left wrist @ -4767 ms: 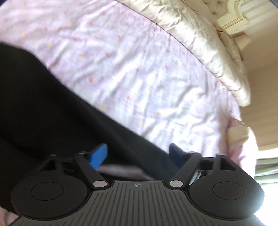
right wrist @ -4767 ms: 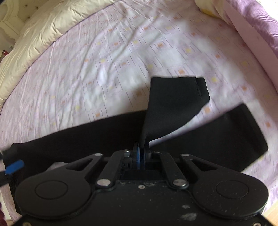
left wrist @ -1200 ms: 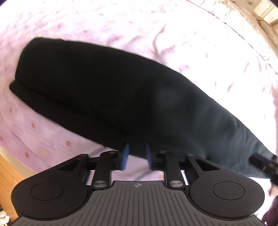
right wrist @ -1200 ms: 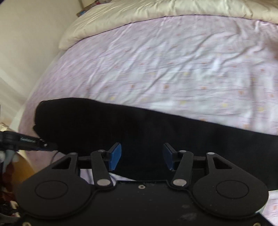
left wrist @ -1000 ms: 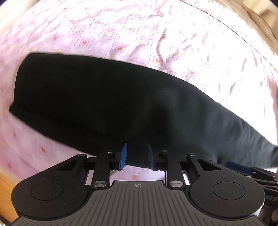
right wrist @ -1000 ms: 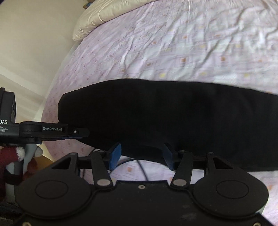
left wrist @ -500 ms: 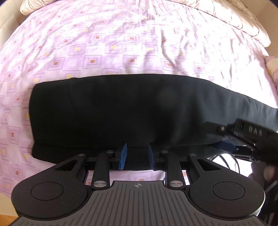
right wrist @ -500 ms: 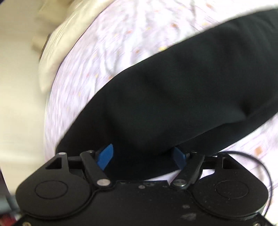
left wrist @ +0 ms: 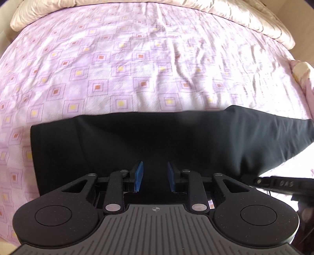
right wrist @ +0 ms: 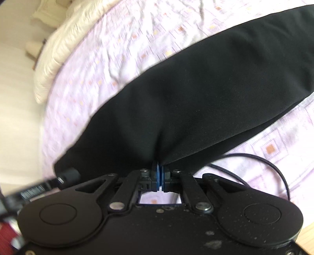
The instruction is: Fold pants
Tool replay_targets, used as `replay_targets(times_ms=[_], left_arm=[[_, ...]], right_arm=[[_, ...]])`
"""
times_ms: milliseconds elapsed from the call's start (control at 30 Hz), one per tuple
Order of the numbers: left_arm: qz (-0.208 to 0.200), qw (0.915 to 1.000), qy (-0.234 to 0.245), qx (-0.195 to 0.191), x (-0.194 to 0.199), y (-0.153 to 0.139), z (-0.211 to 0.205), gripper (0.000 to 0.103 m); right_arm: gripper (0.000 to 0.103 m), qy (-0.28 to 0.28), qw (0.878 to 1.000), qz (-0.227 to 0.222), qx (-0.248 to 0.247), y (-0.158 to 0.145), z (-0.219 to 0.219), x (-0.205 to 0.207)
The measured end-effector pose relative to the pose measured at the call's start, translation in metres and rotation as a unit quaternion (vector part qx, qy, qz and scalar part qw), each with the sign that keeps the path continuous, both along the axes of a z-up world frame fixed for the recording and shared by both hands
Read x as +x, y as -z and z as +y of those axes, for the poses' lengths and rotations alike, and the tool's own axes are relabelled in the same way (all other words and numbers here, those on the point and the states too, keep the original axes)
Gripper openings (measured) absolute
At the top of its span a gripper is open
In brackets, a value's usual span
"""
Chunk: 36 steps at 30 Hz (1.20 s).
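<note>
Black pants (left wrist: 157, 141) lie folded lengthwise in a long band across the pink patterned bed sheet (left wrist: 137, 68). My left gripper (left wrist: 155, 175) hovers at their near edge towards the left end. Its blue pads stand a narrow gap apart, with dark cloth showing behind them and no pinch visible. My right gripper (right wrist: 158, 172) is shut on the near edge of the pants (right wrist: 196, 88), and the cloth puckers into its pads. In the left wrist view the right gripper's finger (left wrist: 274, 182) reaches the pants' edge from the right.
A cream quilt (left wrist: 245, 17) lies bunched along the far side of the bed. A black cable (right wrist: 265, 162) loops over the sheet beside the right gripper. Wooden floor (right wrist: 306, 235) shows at the bed's near edge. The other gripper's body (right wrist: 39, 188) sits at the left.
The right gripper's jaws, wide apart over the pants' near edge, have closed on the cloth. Both views have rolled; the pants now lie level across the left wrist view.
</note>
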<state>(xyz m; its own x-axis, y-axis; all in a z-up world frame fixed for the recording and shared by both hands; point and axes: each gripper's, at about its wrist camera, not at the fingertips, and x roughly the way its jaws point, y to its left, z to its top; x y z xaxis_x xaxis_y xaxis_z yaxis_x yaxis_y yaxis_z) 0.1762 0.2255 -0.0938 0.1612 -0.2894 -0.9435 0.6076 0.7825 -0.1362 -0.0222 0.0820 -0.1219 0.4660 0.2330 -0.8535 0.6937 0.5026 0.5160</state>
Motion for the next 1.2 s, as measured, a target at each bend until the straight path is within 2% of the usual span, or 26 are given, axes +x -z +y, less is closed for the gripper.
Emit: replay_targets(times_ms=[200,300,367,433,500,567,633,700,733,833,967,1067,1100,1133,1167,1200], left_arm=[[0.009,0.9996,0.004,0.026,0.008,0.025,-0.004,0.026],[0.055,0.9957,-0.014,0.073,0.017,0.055,0.004,0.026],[0.067,0.9959,-0.037,0.048,0.023,0.058,0.014,0.026],[0.080,0.9948,-0.051,0.039,0.028,0.054,0.017,0.026],[0.067,0.9954,-0.059,0.033,0.030,0.044,0.017,0.026],[0.052,0.9964,-0.066,0.014,0.032,0.030,0.014,0.026],[0.045,0.9963,-0.073,-0.009,0.036,0.018,0.009,0.026],[0.042,0.9961,-0.075,-0.022,0.042,0.009,-0.001,0.026],[0.041,0.9961,-0.073,-0.027,0.046,0.005,-0.007,0.026],[0.032,0.9967,-0.067,-0.033,0.052,-0.003,-0.022,0.027],[0.021,0.9977,-0.058,-0.030,0.051,-0.008,-0.035,0.027],[0.020,0.9976,-0.060,-0.029,0.056,-0.008,-0.039,0.027],[0.019,0.9976,-0.061,-0.029,0.057,-0.008,-0.041,0.027],[0.017,0.9976,-0.061,-0.028,0.059,-0.009,-0.045,0.027],[0.016,0.9976,-0.061,-0.028,0.061,-0.009,-0.046,0.027],[0.016,0.9976,-0.061,-0.028,0.062,-0.009,-0.048,0.027]], right_arm=[[0.003,-0.046,0.998,0.016,-0.027,0.000,0.001,0.020],[0.007,-0.061,0.998,0.024,-0.019,-0.002,-0.001,0.025],[0.017,-0.094,0.995,0.026,-0.024,-0.009,-0.004,0.029],[0.020,-0.127,0.991,0.022,-0.040,-0.026,-0.005,0.034],[0.026,-0.151,0.987,0.003,-0.060,-0.046,-0.008,0.041],[0.041,-0.162,0.982,-0.020,-0.091,-0.064,-0.014,0.050],[0.045,-0.163,0.979,-0.039,-0.115,-0.075,-0.024,0.068],[0.046,-0.162,0.978,-0.049,-0.119,-0.075,-0.047,0.089],[0.049,-0.163,0.978,-0.051,-0.122,-0.072,-0.055,0.105],[0.068,-0.187,0.974,-0.031,-0.125,-0.057,-0.075,0.152],[0.071,-0.239,0.963,0.016,-0.121,-0.025,-0.085,0.188],[0.070,-0.277,0.958,0.024,-0.077,-0.011,-0.088,0.181],[0.064,-0.290,0.955,0.015,-0.060,-0.012,-0.087,0.171],[0.031,-0.302,0.952,0.003,-0.056,-0.017,-0.086,0.164],[0.005,-0.314,0.947,-0.002,-0.064,-0.023,-0.084,0.157],[0.006,-0.324,0.943,-0.014,-0.067,-0.029,-0.081,0.148]])
